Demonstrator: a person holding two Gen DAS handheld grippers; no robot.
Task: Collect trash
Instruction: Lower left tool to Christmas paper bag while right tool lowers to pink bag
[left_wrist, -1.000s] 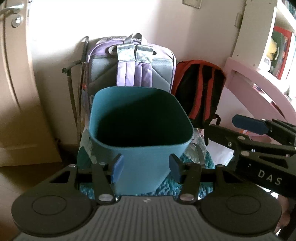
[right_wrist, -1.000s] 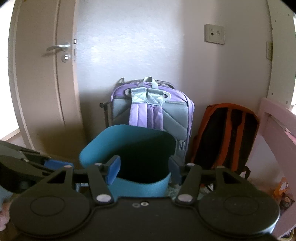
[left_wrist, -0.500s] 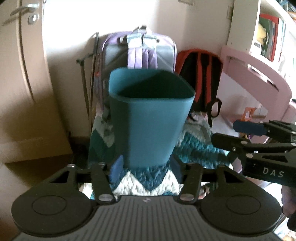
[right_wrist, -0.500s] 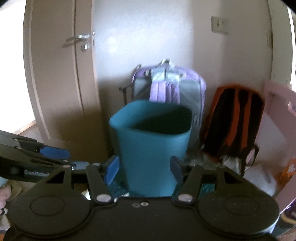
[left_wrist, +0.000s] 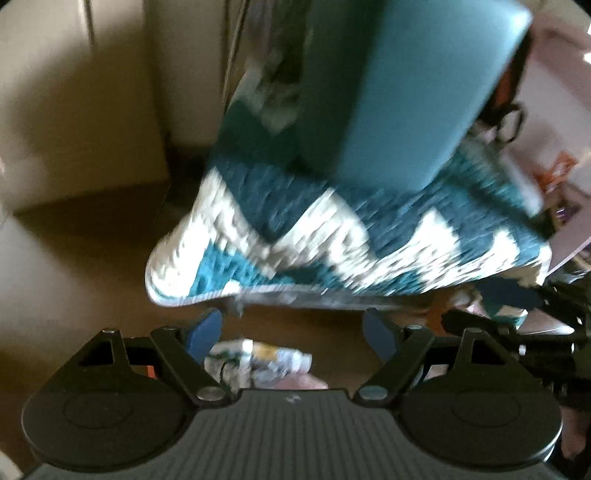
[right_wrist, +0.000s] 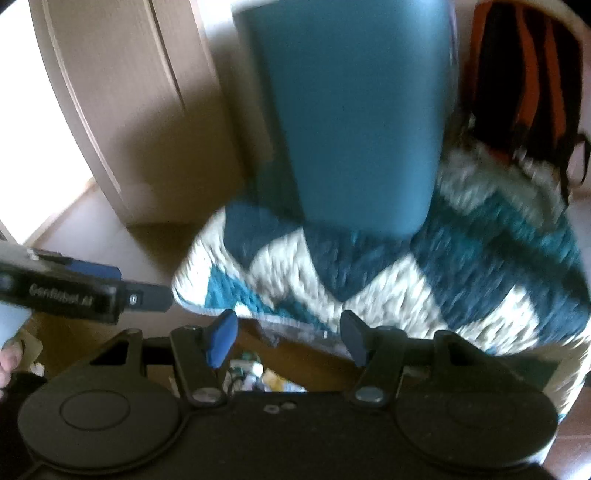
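Note:
A tall teal bin (left_wrist: 406, 85) (right_wrist: 358, 110) stands on a teal-and-white zigzag rug (left_wrist: 332, 240) (right_wrist: 406, 277); both views are blurred. A crumpled pale wrapper (left_wrist: 258, 360) (right_wrist: 258, 376) lies on the brown floor in front of the rug. My left gripper (left_wrist: 293, 328) hangs low over it with its jaws opening; the wrapper shows between the fingers, untouched by the pads. My right gripper (right_wrist: 288, 338) is open beside it, with nothing between its pads. Each gripper shows in the other's view: the right gripper (left_wrist: 491, 314), the left gripper (right_wrist: 129, 284).
A beige door (right_wrist: 129, 92) stands at the left behind the rug. An orange-and-black backpack (right_wrist: 517, 74) leans at the back right. Bare brown floor (left_wrist: 92, 277) lies left of the rug. A person's fingers (right_wrist: 7, 362) hold the left gripper's handle.
Both grippers have dropped from bin-rim height to just above the floor and tilted down. The left jaws stand wider. The wrapper on the floor has come into view.

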